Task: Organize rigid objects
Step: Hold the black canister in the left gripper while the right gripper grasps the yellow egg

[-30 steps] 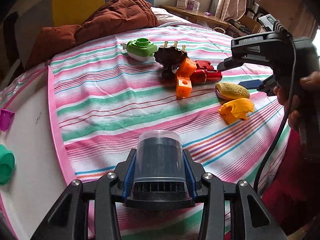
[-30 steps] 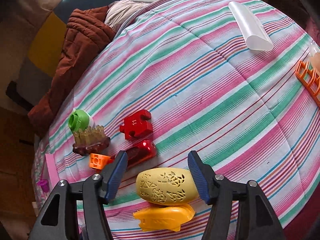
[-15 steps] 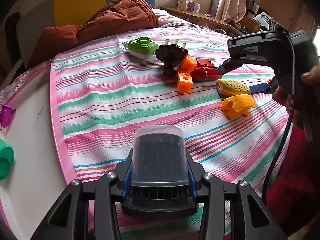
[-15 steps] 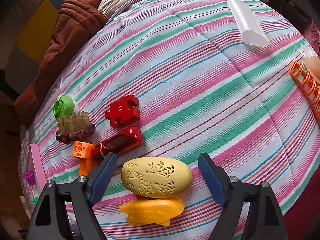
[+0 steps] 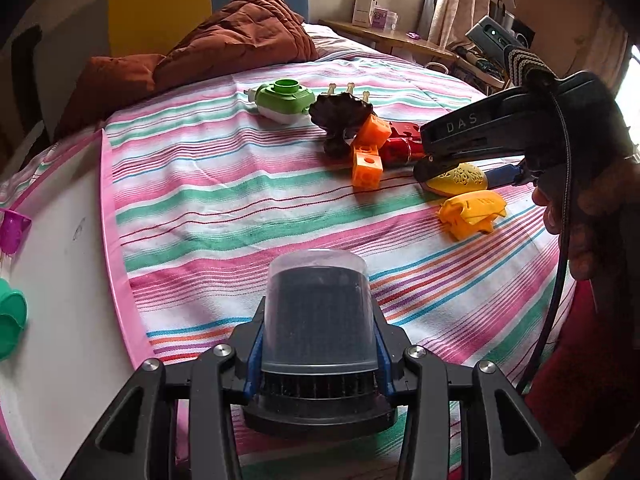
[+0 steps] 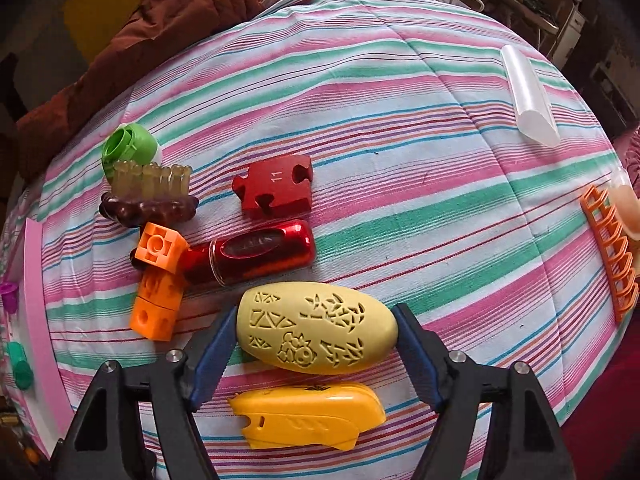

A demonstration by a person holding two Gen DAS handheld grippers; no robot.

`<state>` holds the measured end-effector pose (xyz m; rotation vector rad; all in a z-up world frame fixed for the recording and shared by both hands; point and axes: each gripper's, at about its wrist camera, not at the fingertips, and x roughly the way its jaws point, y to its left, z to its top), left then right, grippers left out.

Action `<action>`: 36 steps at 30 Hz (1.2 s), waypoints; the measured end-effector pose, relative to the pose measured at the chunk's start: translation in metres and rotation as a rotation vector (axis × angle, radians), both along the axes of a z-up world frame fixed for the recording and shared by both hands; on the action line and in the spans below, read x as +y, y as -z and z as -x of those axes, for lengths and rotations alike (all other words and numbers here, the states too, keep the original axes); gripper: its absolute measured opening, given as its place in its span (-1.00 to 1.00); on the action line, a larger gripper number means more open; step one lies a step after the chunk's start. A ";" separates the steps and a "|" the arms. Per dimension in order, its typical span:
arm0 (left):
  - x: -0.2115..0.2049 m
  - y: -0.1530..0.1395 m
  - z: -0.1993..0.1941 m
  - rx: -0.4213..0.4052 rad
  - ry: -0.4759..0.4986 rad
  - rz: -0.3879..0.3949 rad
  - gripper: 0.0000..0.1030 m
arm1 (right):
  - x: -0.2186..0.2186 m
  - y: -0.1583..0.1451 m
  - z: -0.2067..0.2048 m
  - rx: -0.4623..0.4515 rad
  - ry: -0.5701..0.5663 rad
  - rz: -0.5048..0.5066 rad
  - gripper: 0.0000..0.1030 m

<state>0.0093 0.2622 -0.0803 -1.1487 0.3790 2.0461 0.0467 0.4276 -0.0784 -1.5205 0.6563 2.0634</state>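
My left gripper [image 5: 318,340] is shut on a dark cylinder with a clear cap [image 5: 318,312], held above the striped bedspread's near edge. My right gripper [image 6: 316,336] has its blue pads at both ends of a pale yellow carved oval [image 6: 316,332], which lies on the bed; it also shows in the left wrist view [image 5: 460,178]. A yellow-orange shell piece [image 6: 308,414] lies just in front of the oval. Behind it lie a red metallic cylinder [image 6: 256,250], orange cubes [image 6: 158,280], a red puzzle piece [image 6: 276,190], a brown brush [image 6: 150,196] and a green cap [image 6: 126,148].
A clear tube [image 6: 528,94] and an orange rack [image 6: 608,260] lie at the right of the bed. A white tray with a pink rim [image 5: 60,280] at the left holds a purple piece [image 5: 12,230] and a green piece [image 5: 10,324]. A brown quilt [image 5: 224,46] is piled at the back.
My right gripper has come down around the yellow oval and its jaws have narrowed onto its ends. My left gripper has kept its hold on the dark cylinder, with little motion.
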 end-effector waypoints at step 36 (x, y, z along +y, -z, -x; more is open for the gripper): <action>-0.104 -0.114 -0.011 0.330 -0.243 -0.055 -0.15 | 0.009 0.009 -0.007 -0.043 -0.076 -0.079 0.52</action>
